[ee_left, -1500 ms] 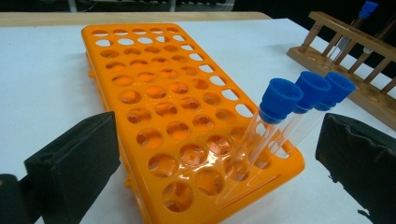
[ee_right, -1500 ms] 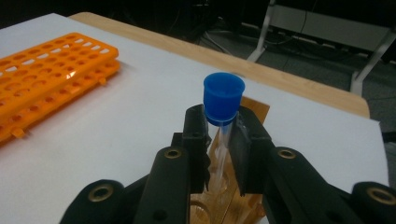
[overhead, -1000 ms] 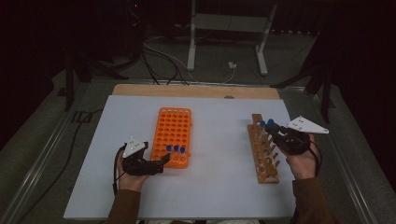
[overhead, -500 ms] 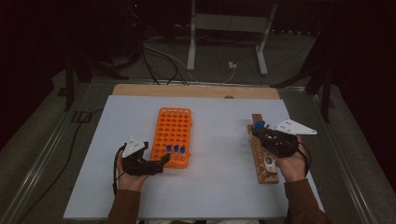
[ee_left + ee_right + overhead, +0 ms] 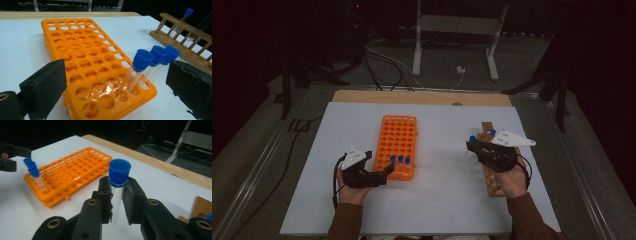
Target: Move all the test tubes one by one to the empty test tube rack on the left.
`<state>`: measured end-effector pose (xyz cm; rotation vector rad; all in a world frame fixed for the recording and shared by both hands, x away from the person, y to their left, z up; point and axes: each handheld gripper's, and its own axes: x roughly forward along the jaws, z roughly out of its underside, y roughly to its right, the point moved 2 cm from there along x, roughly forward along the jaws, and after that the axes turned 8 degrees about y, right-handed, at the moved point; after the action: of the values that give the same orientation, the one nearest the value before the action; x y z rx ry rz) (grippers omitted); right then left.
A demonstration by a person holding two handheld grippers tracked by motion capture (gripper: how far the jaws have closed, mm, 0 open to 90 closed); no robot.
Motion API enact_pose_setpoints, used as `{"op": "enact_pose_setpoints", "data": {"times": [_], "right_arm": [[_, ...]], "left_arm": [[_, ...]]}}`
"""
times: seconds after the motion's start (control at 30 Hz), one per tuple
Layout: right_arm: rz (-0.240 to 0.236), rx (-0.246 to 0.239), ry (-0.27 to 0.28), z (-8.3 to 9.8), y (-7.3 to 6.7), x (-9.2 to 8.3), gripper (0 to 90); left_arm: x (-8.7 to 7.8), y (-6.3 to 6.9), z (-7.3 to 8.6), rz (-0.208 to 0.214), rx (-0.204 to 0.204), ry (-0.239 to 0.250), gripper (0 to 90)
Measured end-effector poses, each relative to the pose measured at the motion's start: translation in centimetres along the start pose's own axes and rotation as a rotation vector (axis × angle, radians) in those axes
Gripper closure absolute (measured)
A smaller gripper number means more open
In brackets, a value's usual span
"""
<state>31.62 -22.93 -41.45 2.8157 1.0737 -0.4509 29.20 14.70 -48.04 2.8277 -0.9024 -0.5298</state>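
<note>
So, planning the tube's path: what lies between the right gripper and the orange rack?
Bare white table in the high view, between right gripper, holding the tube, and orange rack.

The white counter (image 5: 437, 210) carries an orange rack (image 5: 397, 145) left of centre and a wooden rack (image 5: 490, 165) to the right, well apart. Three blue-capped tubes (image 5: 400, 160) stand in the orange rack's near row. The left tongs (image 5: 384, 172) rest at that rack's near left corner, jaws apart. The right tongs (image 5: 471, 146) sit over the wooden rack's left edge, closed on a blue-capped tube (image 5: 472, 140). Another blue cap (image 5: 492, 133) shows in the wooden rack.
</note>
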Motion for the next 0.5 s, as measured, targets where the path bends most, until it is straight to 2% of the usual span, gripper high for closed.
{"op": "enact_pose_setpoints", "data": {"times": [0.27, 0.5], "right_arm": [[-0.048, -0.008, -0.008, -0.1, -1.4, 1.1, 77.4], [-0.085, 0.002, -0.019, 0.1, -2.1, 1.6, 77.4]], "left_arm": [[-0.4, 0.8, -1.0, 0.015, 0.016, 0.042, 6.9], [-0.5, 3.3, -2.7, 0.053, 0.064, 0.102, 7.2]]}}
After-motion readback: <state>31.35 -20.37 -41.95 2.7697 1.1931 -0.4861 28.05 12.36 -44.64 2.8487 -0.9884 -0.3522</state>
